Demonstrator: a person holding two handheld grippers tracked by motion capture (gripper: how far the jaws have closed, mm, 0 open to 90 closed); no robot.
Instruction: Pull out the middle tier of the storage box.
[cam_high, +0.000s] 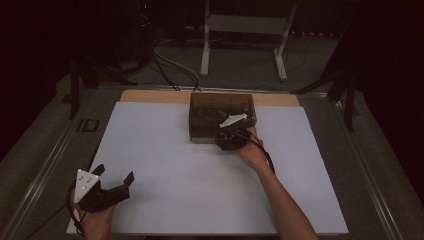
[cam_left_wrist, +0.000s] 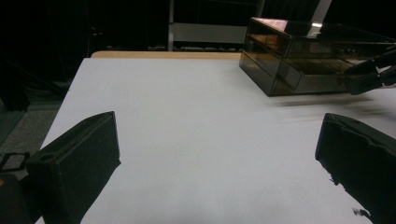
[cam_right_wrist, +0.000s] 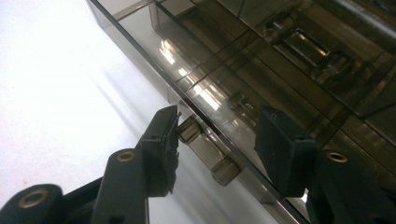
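Two claws spread, right claw (cam_right_wrist: 217, 135) straddling drawer handle (cam_right_wrist: 208, 150), left claw (cam_left_wrist: 217, 154) over bare table (cam_left_wrist: 196, 116).

Count: 1 smoked-brown translucent plastic drawer box (cam_high: 221, 118) | 2 black two-jaw handheld grippers (cam_high: 114, 181) (cam_high: 231, 141) | 1 white sheet-covered rectangular table (cam_high: 175, 170) | 1 clear bar-shaped drawer handle (cam_right_wrist: 205, 149)

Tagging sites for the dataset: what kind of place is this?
Likely a lab recording rig, not a home: a table under a plain white sheet, a floor with cables behind it, dark surroundings, and a smoky plastic drawer box staged alone.
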